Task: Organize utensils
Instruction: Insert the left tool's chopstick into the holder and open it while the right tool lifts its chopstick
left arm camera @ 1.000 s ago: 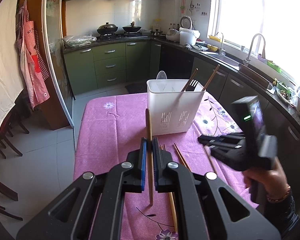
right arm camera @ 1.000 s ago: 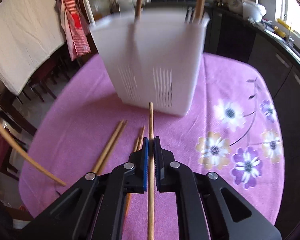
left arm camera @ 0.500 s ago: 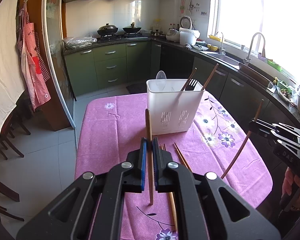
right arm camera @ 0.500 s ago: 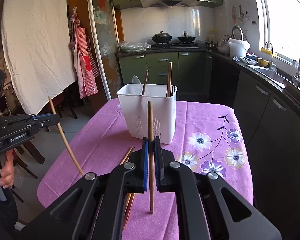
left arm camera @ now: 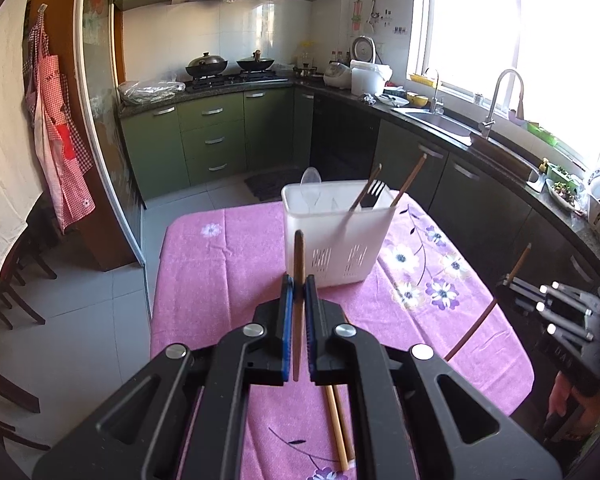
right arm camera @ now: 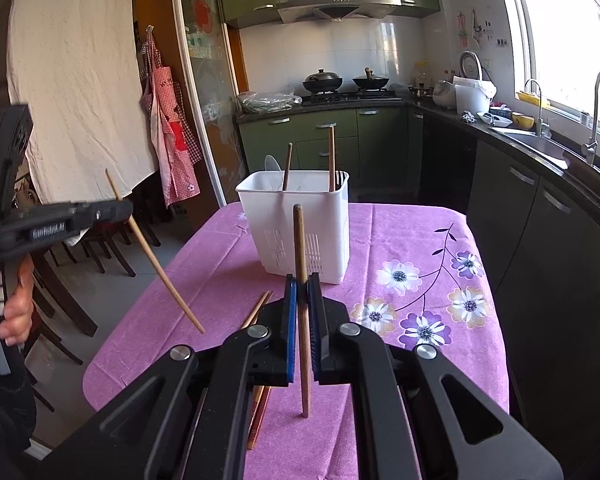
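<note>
A white utensil holder [left arm camera: 337, 236] stands on the pink tablecloth [left arm camera: 220, 264], also in the right wrist view [right arm camera: 300, 232]. It holds two chopsticks, a fork and a spoon. My left gripper [left arm camera: 297, 292] is shut on a wooden chopstick [left arm camera: 298, 272], held above the table in front of the holder. My right gripper [right arm camera: 302, 292] is shut on another chopstick [right arm camera: 301, 280], held upright above the table. The left gripper with its chopstick [right arm camera: 156, 256] shows at the left of the right wrist view. Loose chopsticks [left arm camera: 336, 424] lie on the cloth below the grippers.
The table sits in a kitchen with green cabinets [left arm camera: 212, 140], a sink counter [left arm camera: 480, 136] to the right and dark chairs [right arm camera: 80, 248] to the left. A flower print covers the cloth's right side [right arm camera: 428, 300].
My right gripper lifted its chopstick off the table and pulled back from the holder, tilting it upright. My left gripper rose slightly with its chopstick.
</note>
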Motion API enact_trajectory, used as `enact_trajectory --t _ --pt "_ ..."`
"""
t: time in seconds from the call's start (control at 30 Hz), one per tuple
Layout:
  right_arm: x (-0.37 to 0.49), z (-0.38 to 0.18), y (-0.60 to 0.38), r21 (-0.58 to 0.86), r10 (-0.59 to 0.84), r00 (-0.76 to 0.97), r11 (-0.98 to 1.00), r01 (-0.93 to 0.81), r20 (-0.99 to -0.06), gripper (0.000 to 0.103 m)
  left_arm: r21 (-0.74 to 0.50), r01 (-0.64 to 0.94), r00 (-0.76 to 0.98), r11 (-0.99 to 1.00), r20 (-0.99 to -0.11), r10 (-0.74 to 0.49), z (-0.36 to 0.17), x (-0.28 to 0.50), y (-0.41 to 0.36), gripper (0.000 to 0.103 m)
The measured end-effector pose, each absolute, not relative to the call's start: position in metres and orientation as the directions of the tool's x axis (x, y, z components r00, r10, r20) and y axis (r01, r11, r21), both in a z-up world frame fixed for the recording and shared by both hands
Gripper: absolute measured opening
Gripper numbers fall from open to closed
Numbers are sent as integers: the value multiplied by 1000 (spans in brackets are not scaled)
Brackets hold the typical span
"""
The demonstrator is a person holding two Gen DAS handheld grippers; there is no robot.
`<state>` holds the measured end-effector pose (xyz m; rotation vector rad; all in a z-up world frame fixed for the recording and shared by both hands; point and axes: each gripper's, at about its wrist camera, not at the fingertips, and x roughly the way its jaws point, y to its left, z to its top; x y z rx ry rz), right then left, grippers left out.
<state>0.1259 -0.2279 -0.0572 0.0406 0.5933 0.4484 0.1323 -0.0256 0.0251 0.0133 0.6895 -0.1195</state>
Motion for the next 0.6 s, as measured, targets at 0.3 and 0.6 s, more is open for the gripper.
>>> enact_trajectory --t 0.3,0.6 --pt "127 -59 -235 188 431 735 900 -395 -523 6 -49 142 800 989 -582 -144 99 176 -31 6" --pt "129 -61 -240 206 445 731 894 -398 -518 6 -30 118 875 993 -470 -118 151 214 -48 6"
